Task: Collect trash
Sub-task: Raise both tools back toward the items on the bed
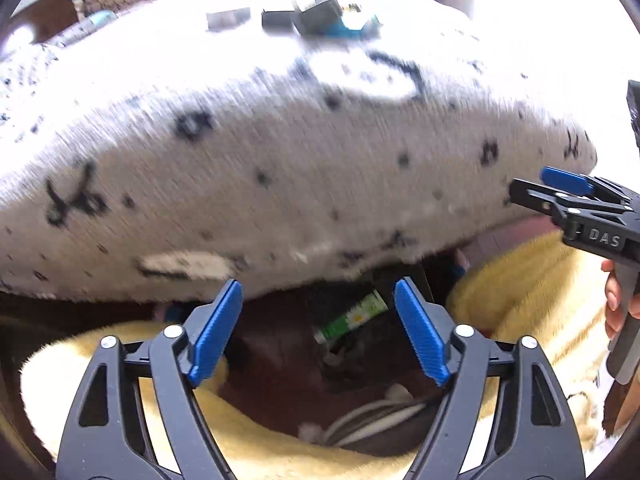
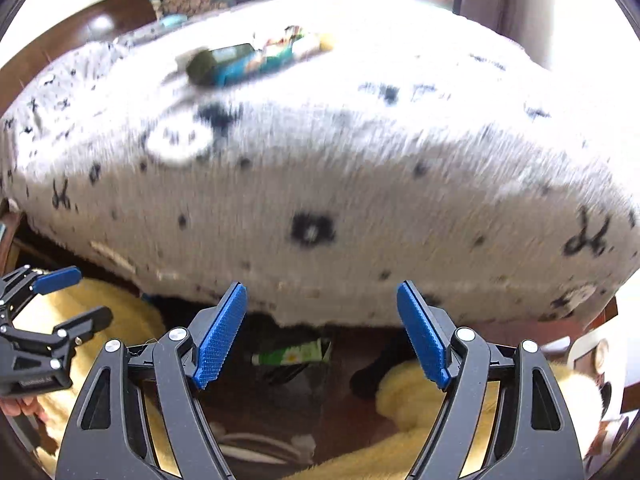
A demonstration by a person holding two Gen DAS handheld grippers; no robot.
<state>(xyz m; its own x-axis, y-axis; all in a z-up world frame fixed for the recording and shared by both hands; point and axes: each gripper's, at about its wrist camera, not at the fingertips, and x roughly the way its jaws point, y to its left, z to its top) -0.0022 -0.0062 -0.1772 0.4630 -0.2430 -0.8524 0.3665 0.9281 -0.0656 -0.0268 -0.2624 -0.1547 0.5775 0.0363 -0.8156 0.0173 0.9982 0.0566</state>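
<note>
The left gripper (image 1: 318, 332) is wide open with nothing in it. Under the white spotted blanket (image 1: 280, 152) lies a green wrapper (image 1: 352, 318), between the blue pads. The right gripper (image 1: 560, 196) is beside the blanket's edge.

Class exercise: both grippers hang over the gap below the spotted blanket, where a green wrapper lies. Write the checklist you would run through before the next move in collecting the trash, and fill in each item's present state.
1. Left gripper open and empty: ok.
2. Right gripper open and empty: ok.
3. Green wrapper in view of both cameras: ok, it lies on the dark floor below the spotted blanket.
4. Wrapper free of the blanket edge: cannot tell, its far end sits in shadow.
5. More trash left on the blanket: not ok, packets lie at its far side.
6. Picture sharp enough to aim: not ok, both views are blurred.
</note>
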